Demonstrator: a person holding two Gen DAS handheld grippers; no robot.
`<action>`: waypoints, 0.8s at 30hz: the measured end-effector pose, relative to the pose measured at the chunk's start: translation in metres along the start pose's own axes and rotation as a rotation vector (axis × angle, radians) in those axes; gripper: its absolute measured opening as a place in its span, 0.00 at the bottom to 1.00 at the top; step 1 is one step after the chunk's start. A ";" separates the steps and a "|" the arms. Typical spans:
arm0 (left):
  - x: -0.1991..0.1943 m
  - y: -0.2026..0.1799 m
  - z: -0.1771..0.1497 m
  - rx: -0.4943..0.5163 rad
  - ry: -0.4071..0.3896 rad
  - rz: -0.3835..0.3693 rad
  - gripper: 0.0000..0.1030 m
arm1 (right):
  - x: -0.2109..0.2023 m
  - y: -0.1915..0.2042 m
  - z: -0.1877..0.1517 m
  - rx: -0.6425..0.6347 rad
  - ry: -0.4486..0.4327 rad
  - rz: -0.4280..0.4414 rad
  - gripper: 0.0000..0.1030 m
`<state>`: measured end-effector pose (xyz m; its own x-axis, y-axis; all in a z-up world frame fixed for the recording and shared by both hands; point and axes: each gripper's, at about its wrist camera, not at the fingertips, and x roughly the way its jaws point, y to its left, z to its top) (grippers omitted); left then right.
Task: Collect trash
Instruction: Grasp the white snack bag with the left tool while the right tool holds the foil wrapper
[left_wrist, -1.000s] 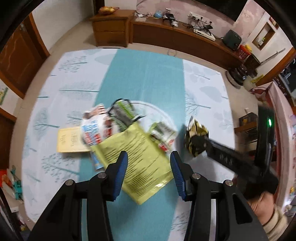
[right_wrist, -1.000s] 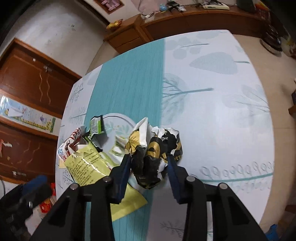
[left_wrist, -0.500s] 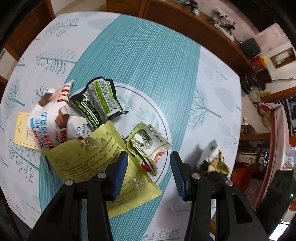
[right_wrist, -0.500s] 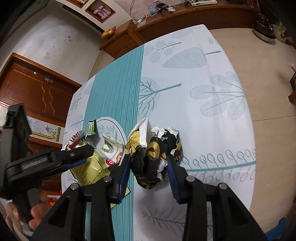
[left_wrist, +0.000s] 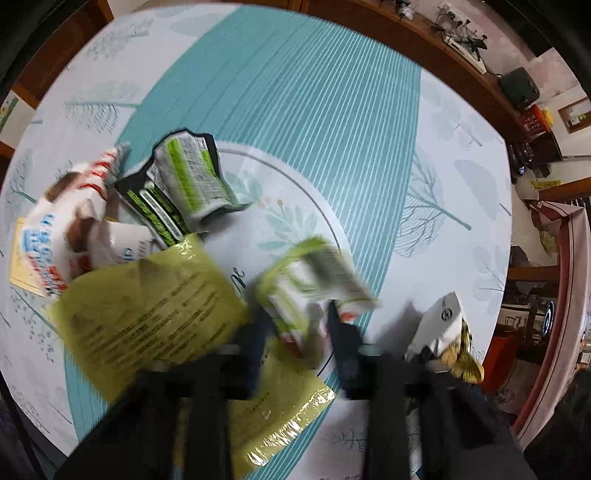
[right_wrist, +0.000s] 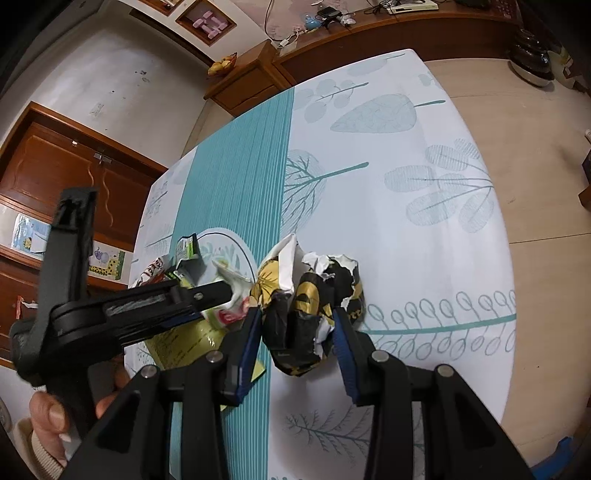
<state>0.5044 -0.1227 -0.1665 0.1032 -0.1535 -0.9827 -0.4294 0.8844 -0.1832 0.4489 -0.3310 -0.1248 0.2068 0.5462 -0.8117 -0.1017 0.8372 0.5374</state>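
A white, green and red wrapper (left_wrist: 314, 273) lies on the edge of a round white plate (left_wrist: 288, 192). It sits between the fingers of my left gripper (left_wrist: 295, 314), whose jaws are closing on it. The picture there is blurred. In the right wrist view the left gripper (right_wrist: 225, 291) pinches that wrapper (right_wrist: 236, 295) at its tip. My right gripper (right_wrist: 295, 314) is shut on a crumpled black, gold and white wrapper (right_wrist: 306, 291), just right of the teal stripe. That same crumpled wrapper (left_wrist: 454, 354) shows at the lower right of the left wrist view.
A yellow-green bag (left_wrist: 147, 310), a black and green wrapper (left_wrist: 181, 181) and a white, red and blue wrapper (left_wrist: 55, 240) lie left of the plate. A yellow card (left_wrist: 18, 266) sits at the table's left edge. A person's hand (right_wrist: 48, 417) holds the left gripper.
The left gripper has come down over the plate onto the white and green wrapper, and its jaws have narrowed around it. The right gripper stays put with its crumpled wrapper.
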 end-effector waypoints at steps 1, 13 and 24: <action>0.001 0.002 0.001 -0.007 0.004 -0.007 0.13 | 0.000 0.000 -0.003 -0.001 0.001 0.000 0.37; -0.043 -0.010 -0.049 0.176 -0.076 -0.047 0.06 | -0.024 -0.001 -0.046 0.037 -0.010 0.010 0.37; -0.096 0.055 -0.148 0.397 -0.039 -0.148 0.06 | -0.061 0.042 -0.138 0.106 -0.067 0.014 0.37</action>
<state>0.3386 -0.1245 -0.0859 0.1747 -0.2817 -0.9435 -0.0298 0.9562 -0.2910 0.2979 -0.3253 -0.0843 0.2706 0.5514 -0.7891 -0.0020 0.8200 0.5723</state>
